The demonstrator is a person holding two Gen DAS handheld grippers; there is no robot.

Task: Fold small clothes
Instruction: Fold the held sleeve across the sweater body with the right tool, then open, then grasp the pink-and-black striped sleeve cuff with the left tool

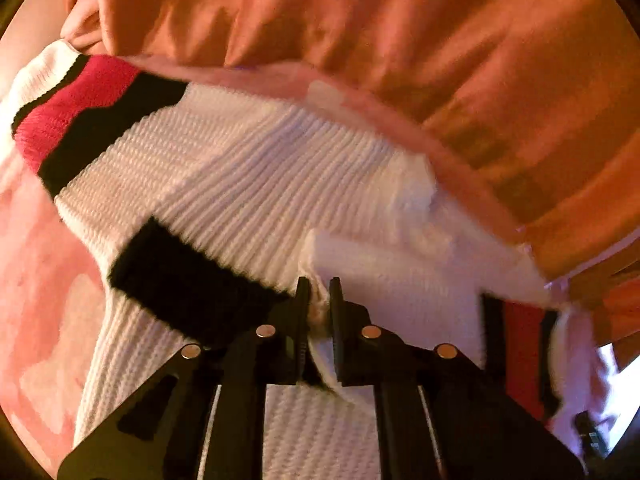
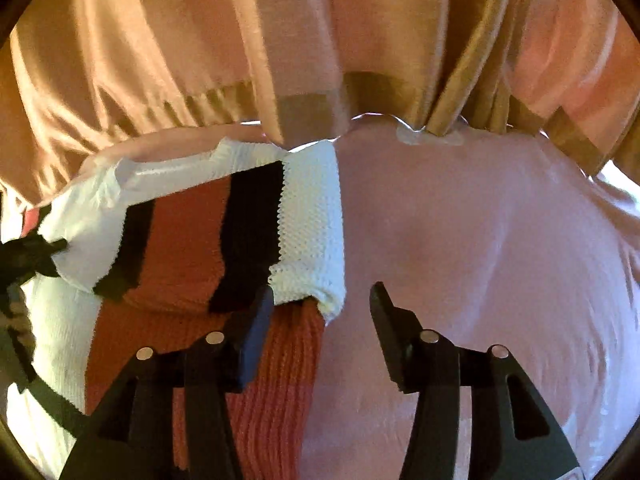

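Note:
A small white ribbed knit sweater (image 1: 240,168) with black and red stripes lies on a pink sheet (image 1: 44,264). My left gripper (image 1: 319,300) is shut on a pinched fold of the sweater's white knit near its middle. In the right wrist view a folded part of the sweater (image 2: 308,216) with black and red bands lies at centre left, over its red knit panel (image 2: 280,380). My right gripper (image 2: 322,300) stands open just in front of that fold's white corner, and nothing is pressed between its pads. The left gripper (image 2: 28,256) shows at the left edge there, holding the white knit.
An orange-tan curtain (image 1: 400,40) hangs close behind the sweater along the far edge of the surface; the curtain (image 2: 360,40) fills the top of both views. The pink sheet (image 2: 500,240) spreads wide to the right of the sweater. A hand (image 1: 82,28) shows at top left.

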